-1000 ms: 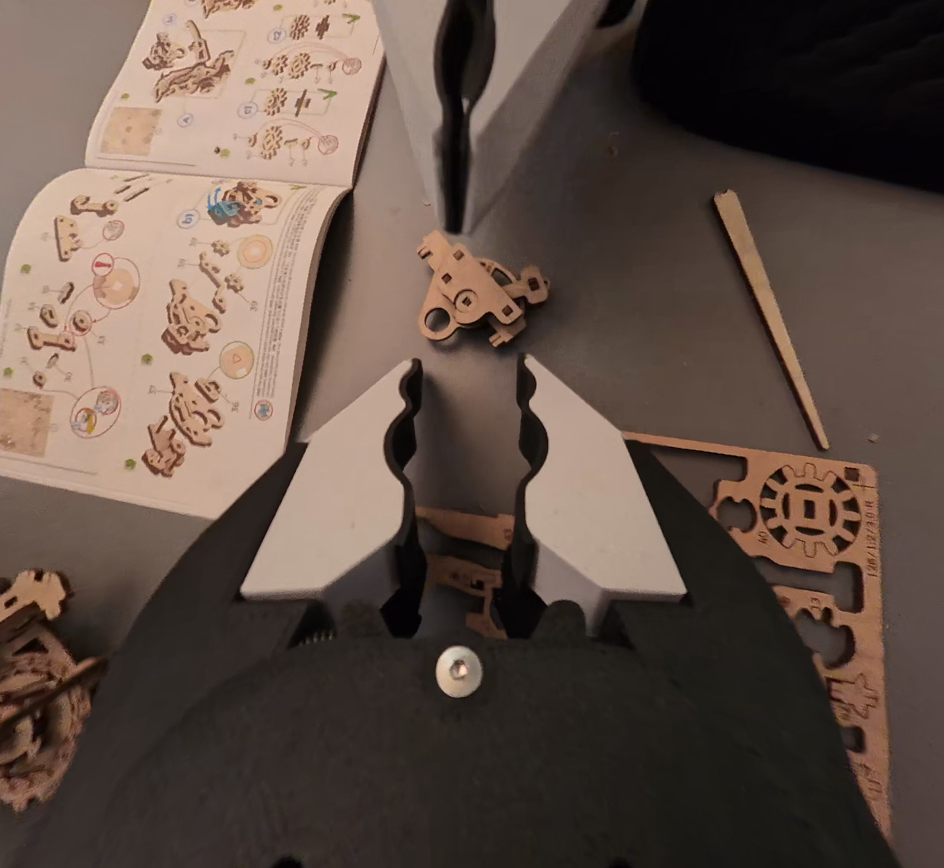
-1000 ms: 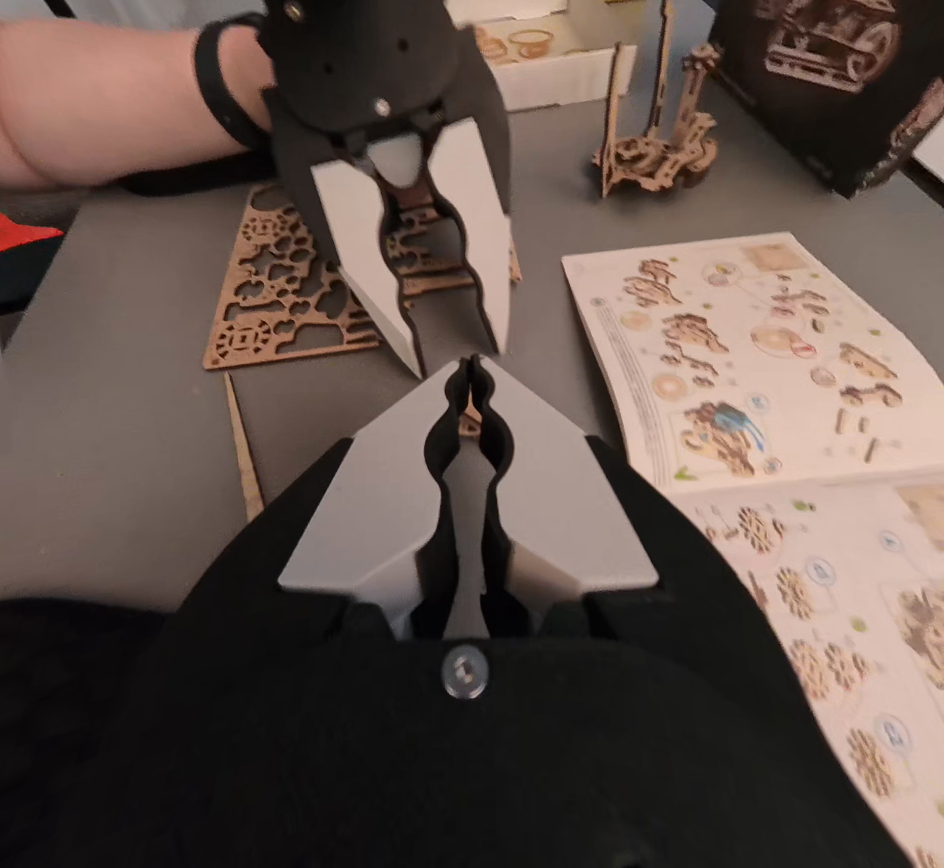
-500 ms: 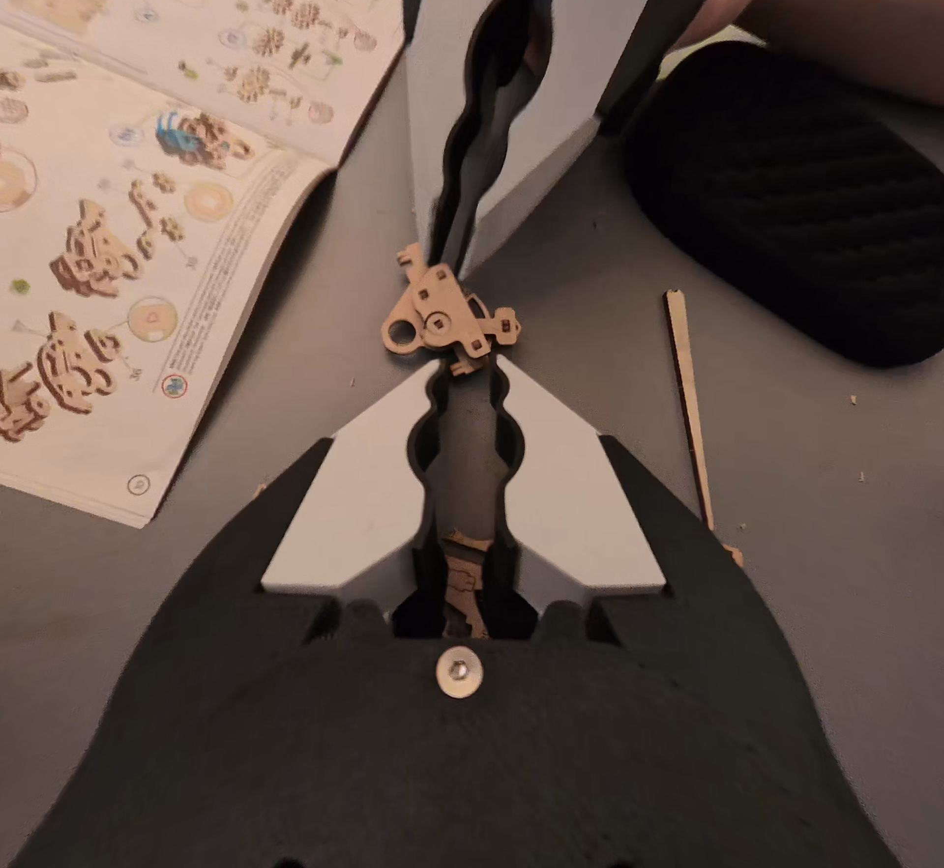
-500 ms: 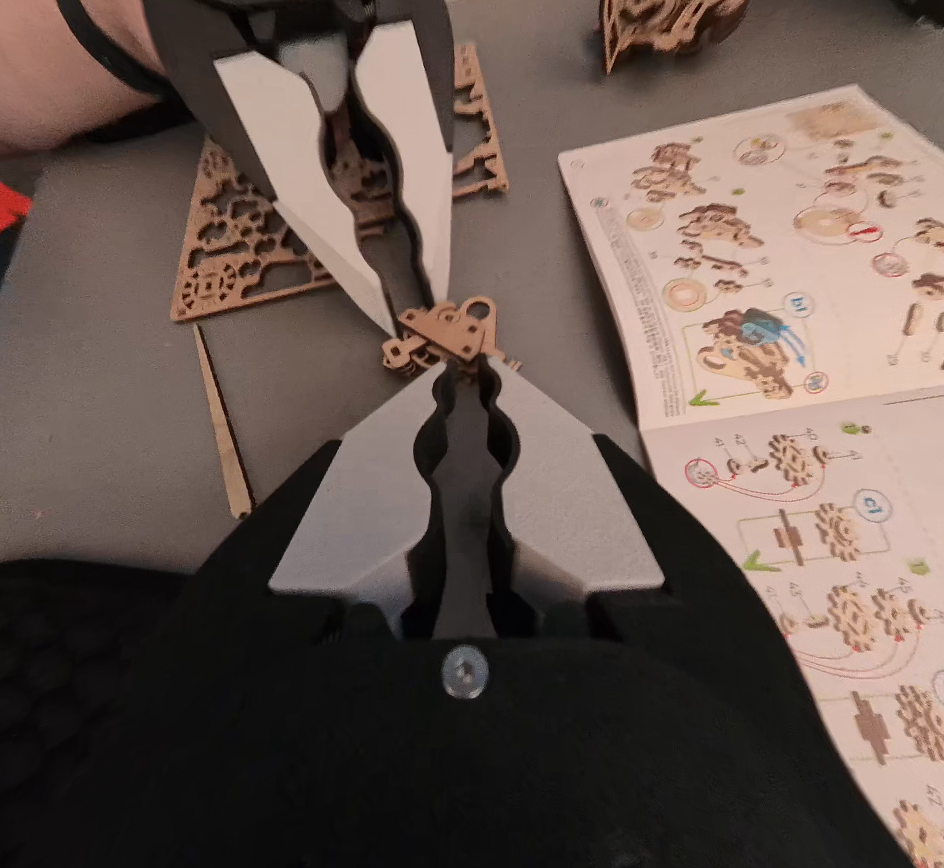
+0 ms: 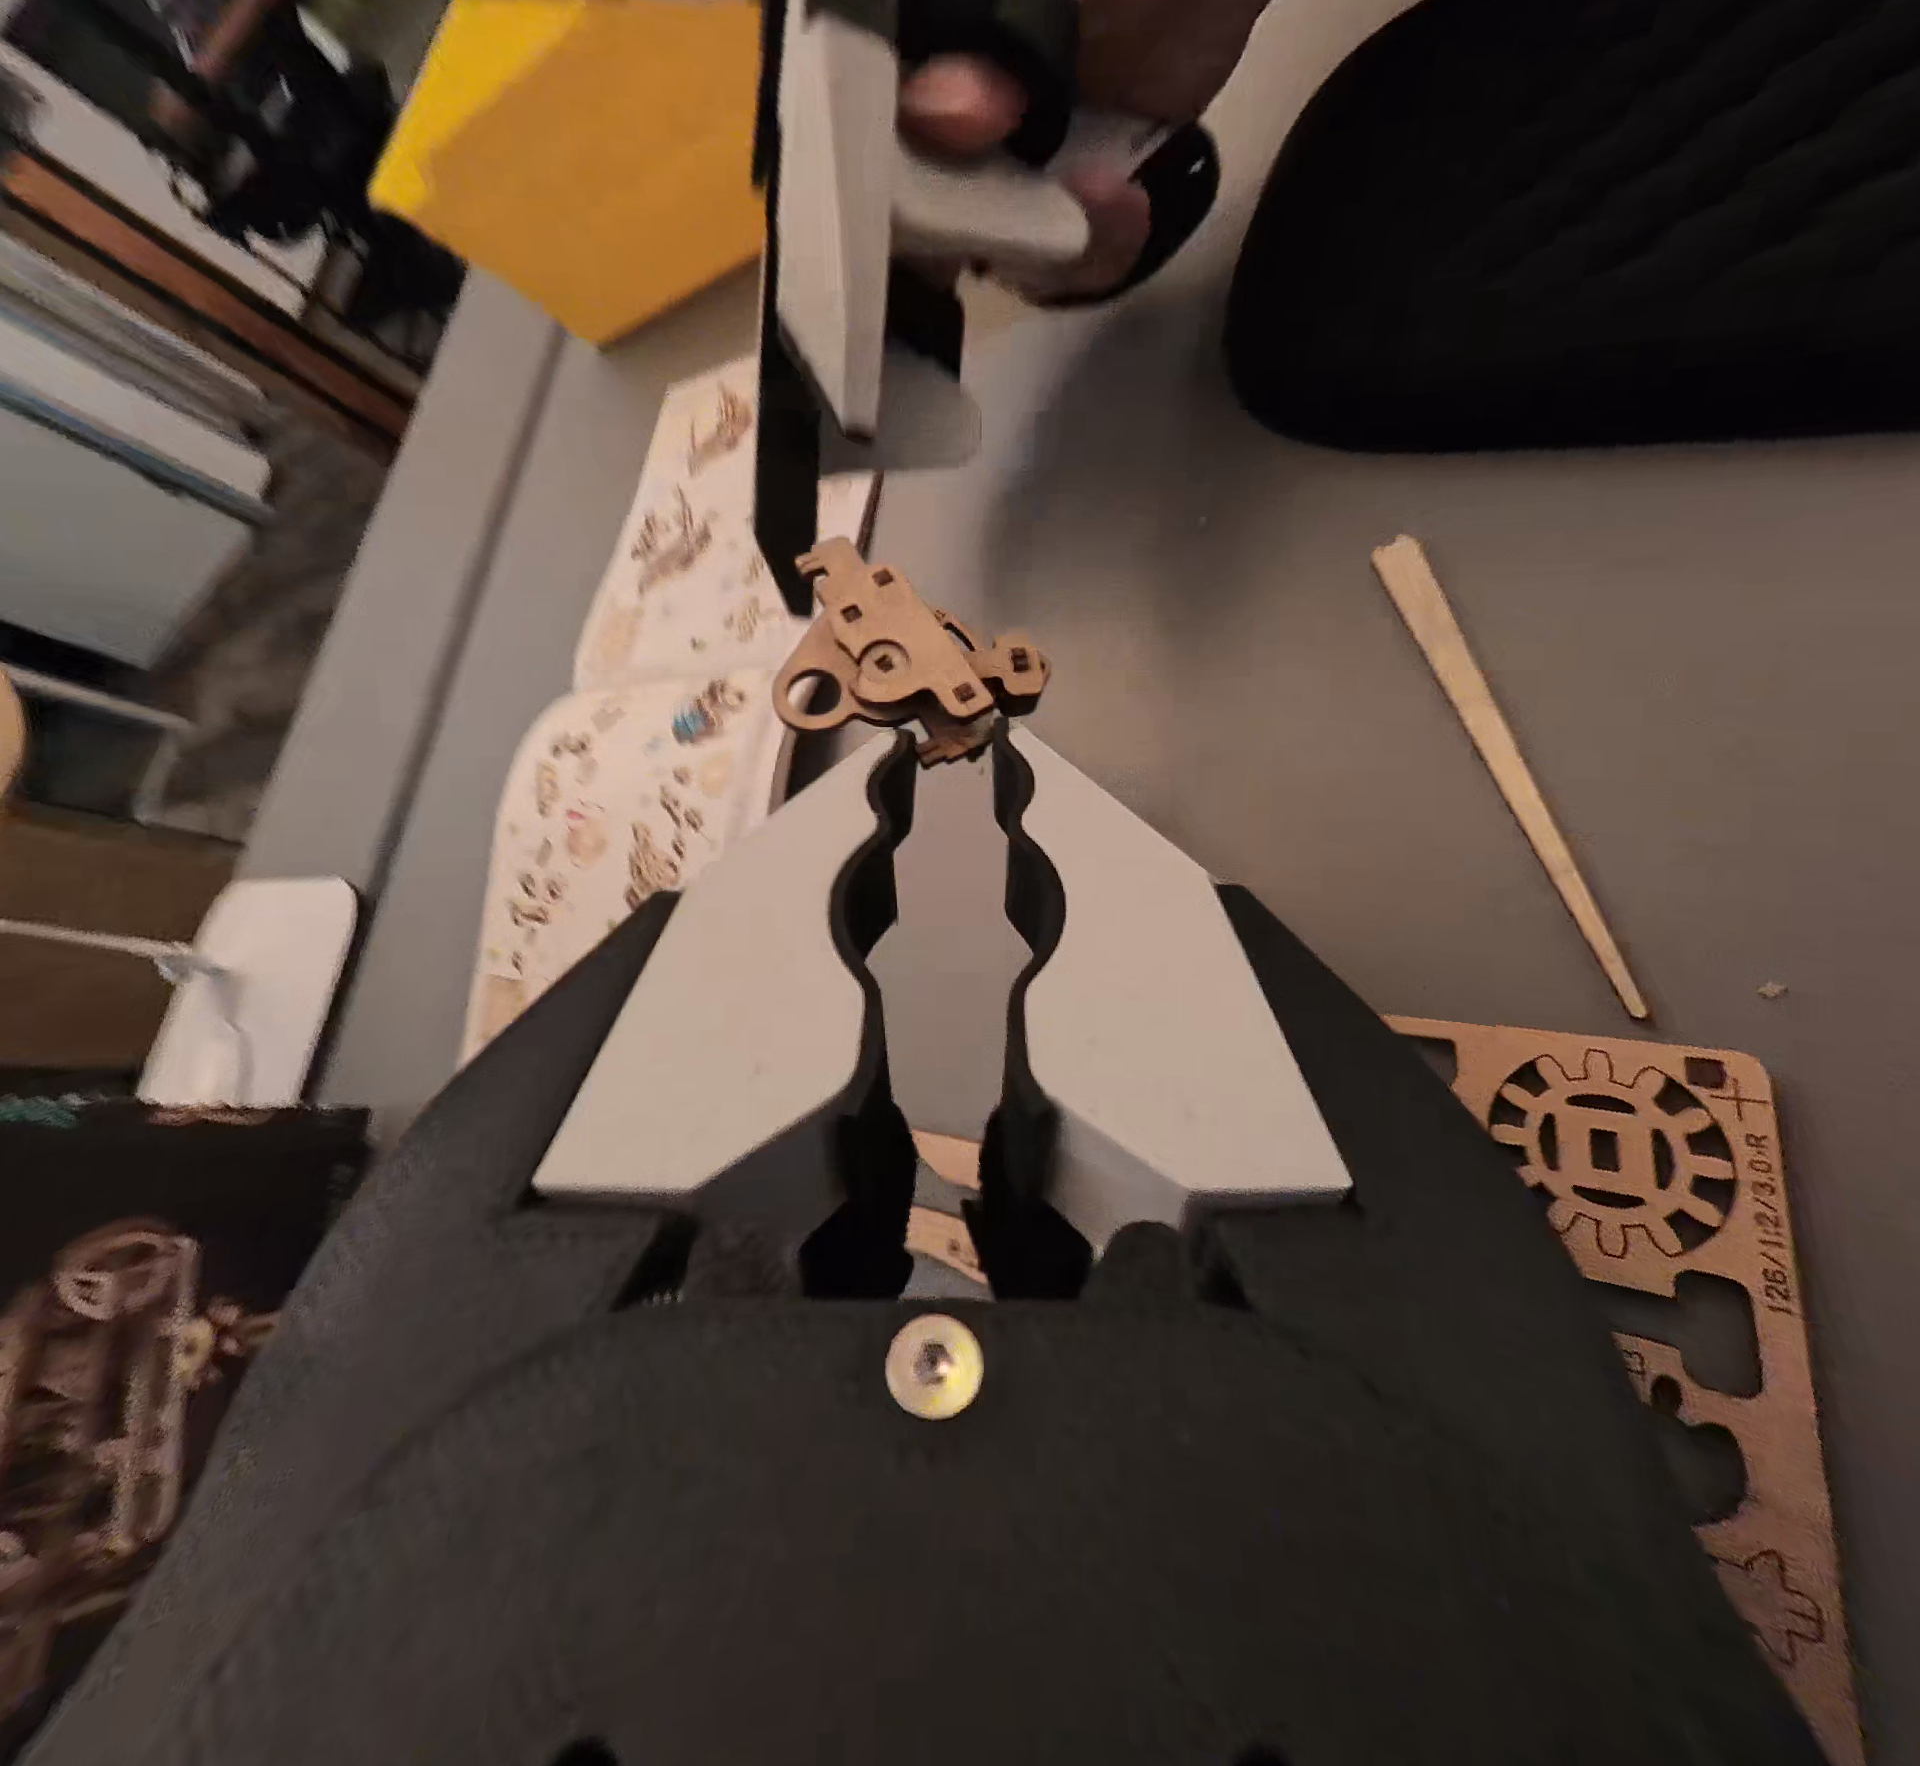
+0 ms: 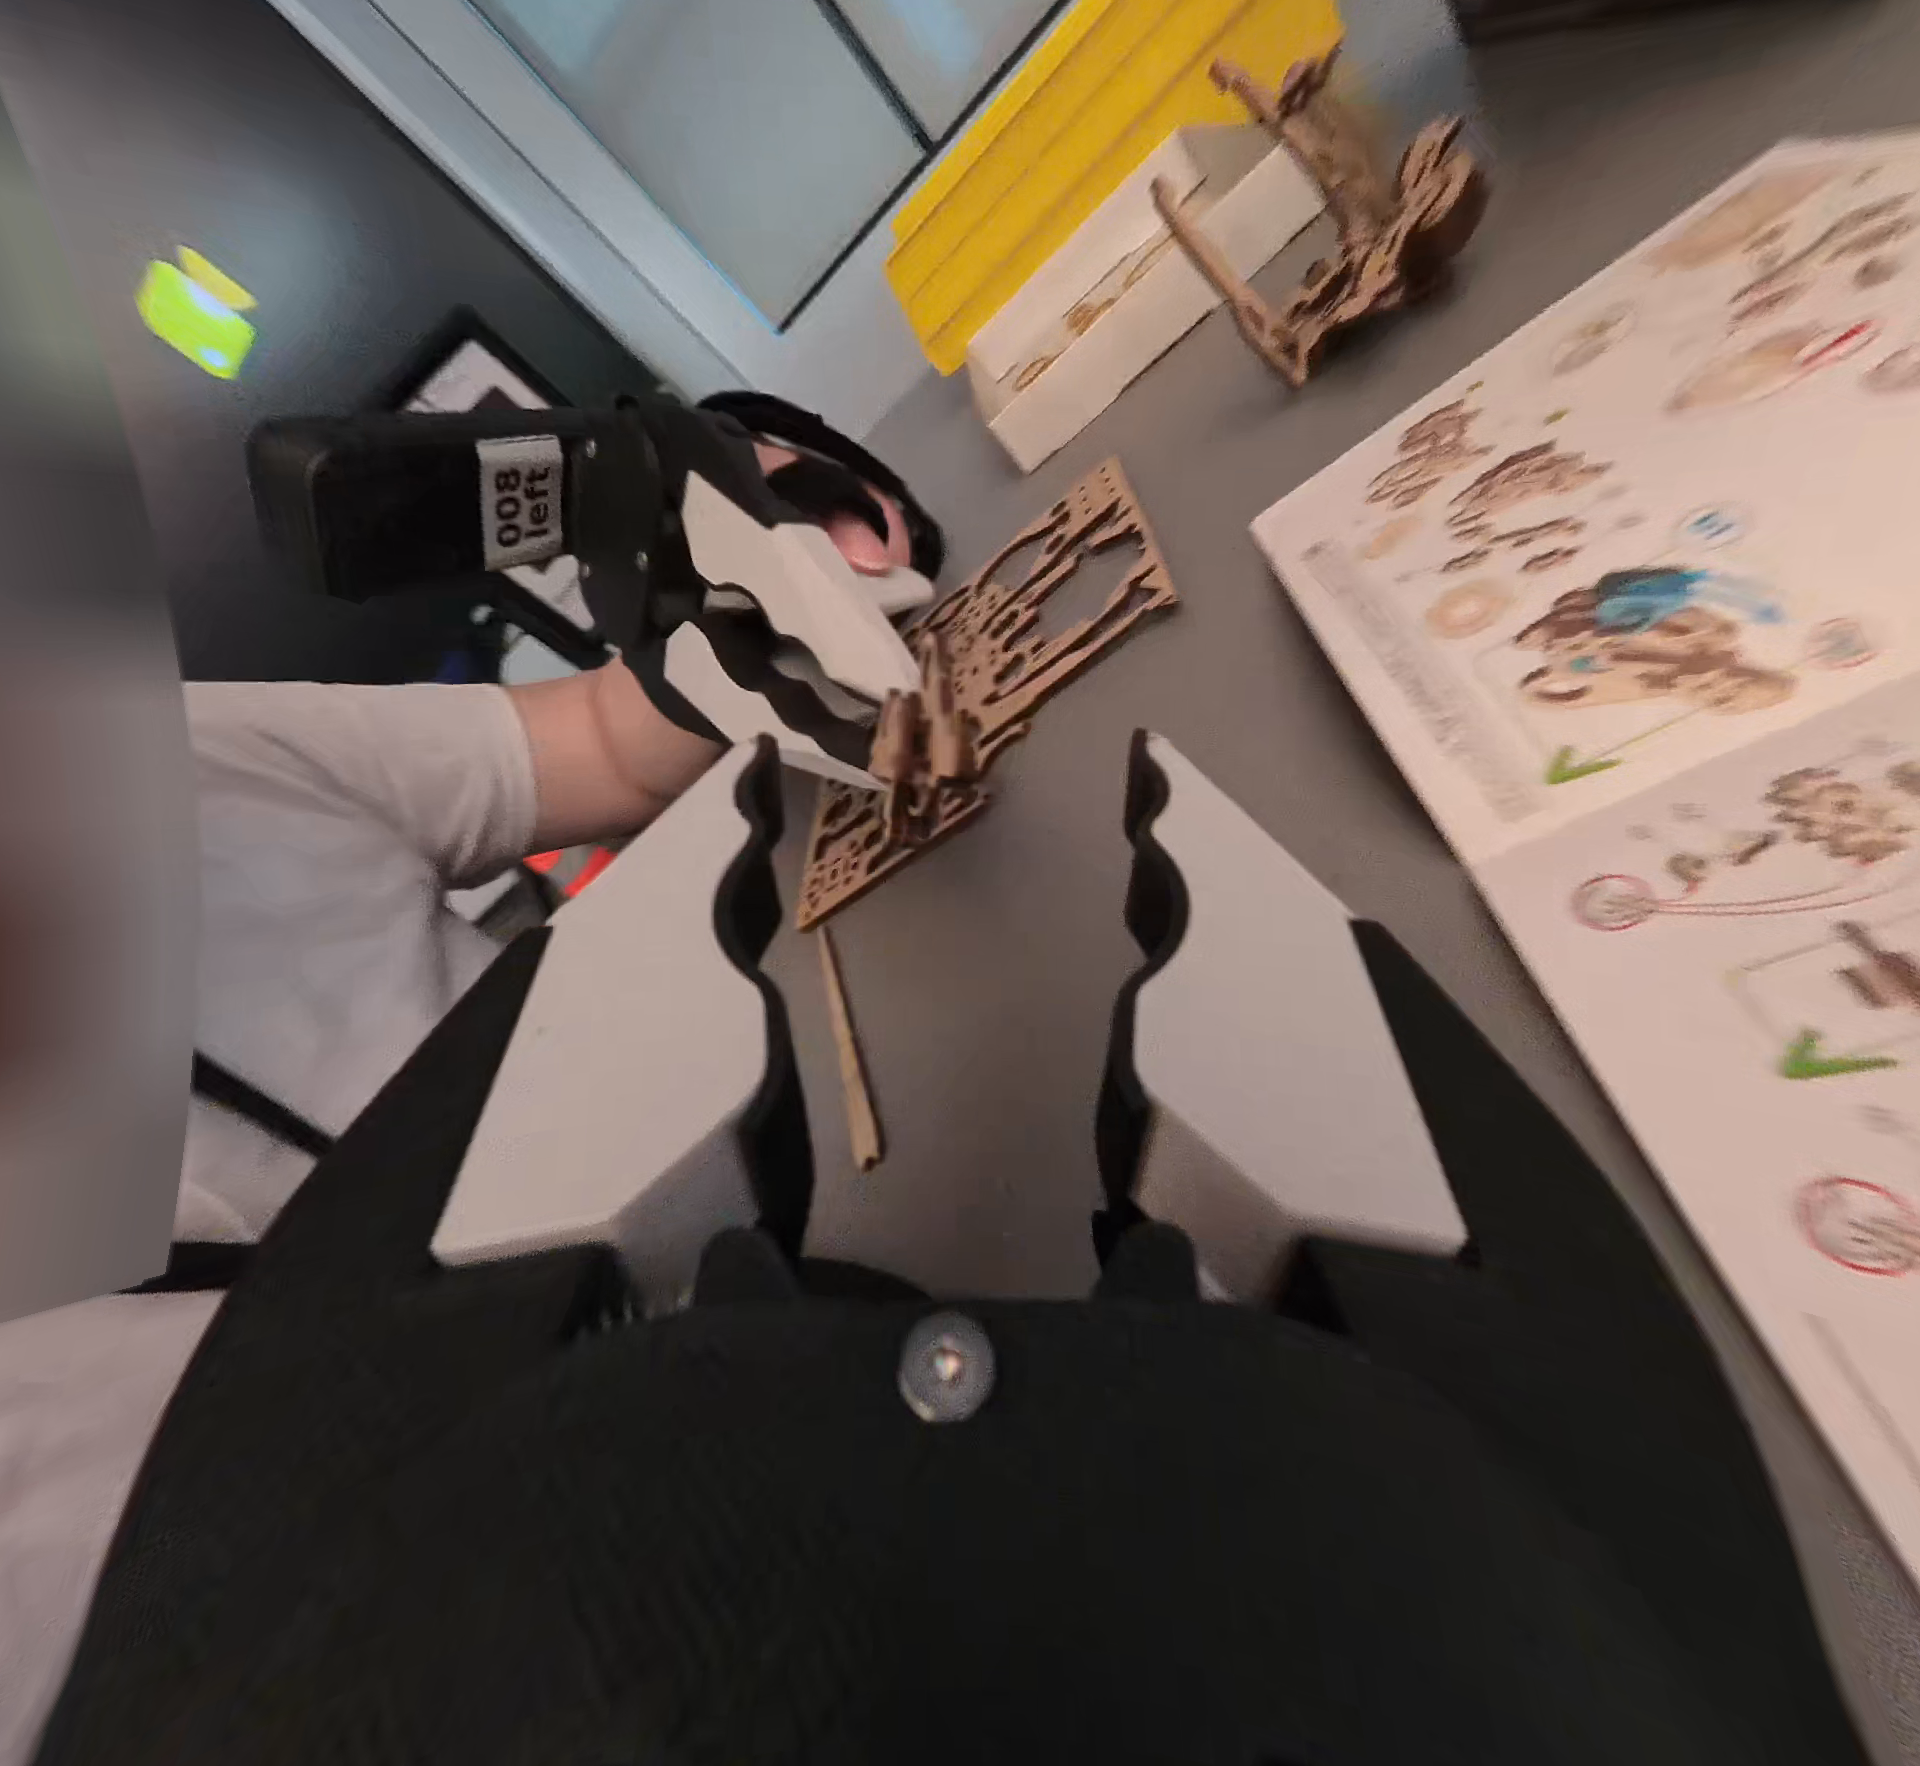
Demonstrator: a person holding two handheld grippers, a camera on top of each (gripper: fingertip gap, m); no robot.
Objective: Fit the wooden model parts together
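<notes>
My left gripper (image 5: 948, 748) has its jaws nearly closed, pinching the small wooden sub-assembly (image 5: 906, 667) by a tab at its lower edge. It's held up off the grey surface (image 5: 1299, 677) w/ the flat face toward my left camera, so the slots and the round hole are exposed for whatever goes in next. In the right wrist view it shows edge-on (image 6: 920, 729), sticking out past the left tips, in front of the fretted part sheet (image 6: 997, 667).

My right gripper (image 6: 948, 760) is empty, jaws spread wide, tilted over the surface. In the left view its dark tip sits just beside the sub-assembly's top corner, but blur keeps me from saying whether it touches. Open jaws suggest it's free to fetch the mating piece (my read, not something shown).

Why the layout works:
- instruction booklet (image 6: 1621, 636) lies open on the right gripper's side, pages up, for reference
- a second cut-out sheet w/ a gear outline (image 5: 1621, 1186) lies flat by the left gripper, near to hand
- thin wooden sliver (image 5: 1507, 781) lies loose on the surface, apart from both
- partly built model (image 6: 1340, 241) stands upright at the far edge by the white box (image 6: 1132, 303), out of the work zone

Fit isn't made yet; no second part is in either gripper.
</notes>
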